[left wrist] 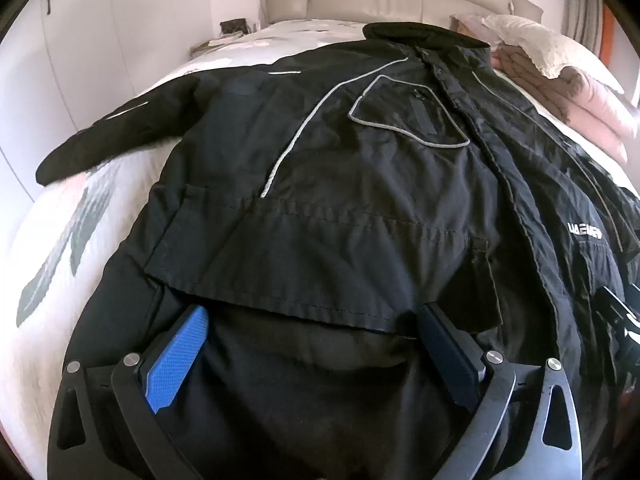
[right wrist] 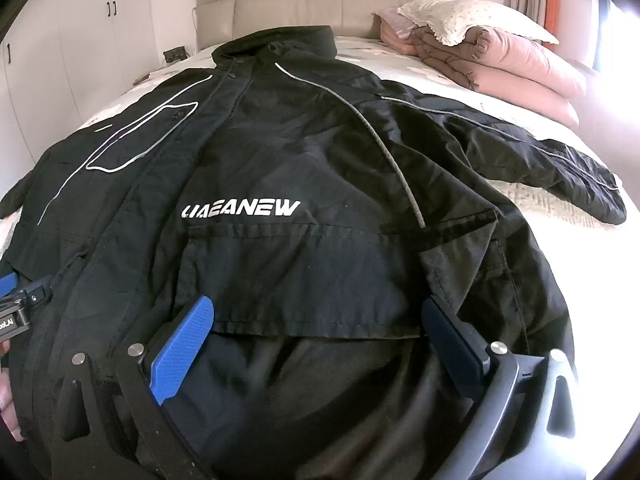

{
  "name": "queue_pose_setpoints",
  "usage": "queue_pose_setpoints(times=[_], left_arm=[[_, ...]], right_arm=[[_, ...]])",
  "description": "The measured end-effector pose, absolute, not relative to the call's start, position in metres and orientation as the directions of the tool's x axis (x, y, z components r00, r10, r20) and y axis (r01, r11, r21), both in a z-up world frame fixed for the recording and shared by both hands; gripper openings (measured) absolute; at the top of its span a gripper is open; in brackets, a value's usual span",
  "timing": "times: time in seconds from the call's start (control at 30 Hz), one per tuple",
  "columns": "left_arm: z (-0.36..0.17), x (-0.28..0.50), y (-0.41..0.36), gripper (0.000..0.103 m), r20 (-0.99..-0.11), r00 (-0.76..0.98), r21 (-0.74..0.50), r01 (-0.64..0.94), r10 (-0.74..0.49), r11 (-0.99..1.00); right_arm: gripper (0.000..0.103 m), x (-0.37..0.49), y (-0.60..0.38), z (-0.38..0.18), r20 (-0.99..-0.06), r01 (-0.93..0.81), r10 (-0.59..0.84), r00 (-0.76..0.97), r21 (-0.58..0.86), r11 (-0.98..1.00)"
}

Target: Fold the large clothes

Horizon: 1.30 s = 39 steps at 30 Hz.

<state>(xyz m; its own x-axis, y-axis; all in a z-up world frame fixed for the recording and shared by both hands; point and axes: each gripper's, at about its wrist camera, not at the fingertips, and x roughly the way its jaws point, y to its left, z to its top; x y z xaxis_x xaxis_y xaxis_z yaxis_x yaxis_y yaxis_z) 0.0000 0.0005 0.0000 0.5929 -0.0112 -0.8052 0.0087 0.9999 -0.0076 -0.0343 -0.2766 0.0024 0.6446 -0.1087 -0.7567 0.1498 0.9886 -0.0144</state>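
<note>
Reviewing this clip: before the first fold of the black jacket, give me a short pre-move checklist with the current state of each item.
1. Jacket lies front up, spread on the bed: ok.
2. Both sleeves laid out to the sides: ok.
3. Left gripper open over the hem-side pocket flap: ok.
4. Right gripper open, nothing held: ok.
5. Front fully fastened: cannot tell.
6. Folded pink duvet apart from the jacket: ok.

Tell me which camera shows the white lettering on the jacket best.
The right wrist view: the white lettering sits near the centre, large and sharp on the jacket. In the left wrist view the same lettering is small, slanted and squeezed at the right edge.
</note>
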Motion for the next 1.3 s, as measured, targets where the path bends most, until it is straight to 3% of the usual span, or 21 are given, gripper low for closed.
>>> queue_pose_setpoints(times=[0.37,0.53,0.73,0.97,1.1,1.3], left_arm=[[0.005,0.006,0.005,0.103,-0.829,0.558,-0.04,-0.006,-0.03,0.999],[0.02,-0.006,0.0,0.103,-0.818,0.575,0.019,0.049,-0.013,0.999],[0.114,-0.068,0.009,0.103,-0.709,0.704,-0.009,0.049,-0.041,0.999],[0.231,-0.187,0.023,0.103,-0.602,0.789,-0.043,0.118,-0.12,0.992],[0.284,-0.262,0.043,0.103,-0.521,0.848,-0.036,0.096,-0.1,0.995],[0.32,-0.321,0.053,0.103,-0.517,0.854,0.0,0.073,-0.063,0.997]], right_arm=[[0.103,-0.037,-0.279,0.004,-0.76,0.15,-0.108,0.64,-0.015,0.989],[0.103,-0.043,-0.277,0.013,-0.778,0.183,-0.147,0.611,-0.042,0.982],[0.103,-0.096,-0.263,0.07,-0.753,0.25,-0.19,0.63,-0.035,0.968],[0.103,-0.204,-0.237,0.175,-0.682,0.299,-0.214,0.699,0.007,0.954],[0.103,-0.253,-0.22,0.223,-0.651,0.309,-0.234,0.723,0.002,0.951],[0.103,-0.298,-0.193,0.27,-0.634,0.312,-0.221,0.741,0.033,0.949]])
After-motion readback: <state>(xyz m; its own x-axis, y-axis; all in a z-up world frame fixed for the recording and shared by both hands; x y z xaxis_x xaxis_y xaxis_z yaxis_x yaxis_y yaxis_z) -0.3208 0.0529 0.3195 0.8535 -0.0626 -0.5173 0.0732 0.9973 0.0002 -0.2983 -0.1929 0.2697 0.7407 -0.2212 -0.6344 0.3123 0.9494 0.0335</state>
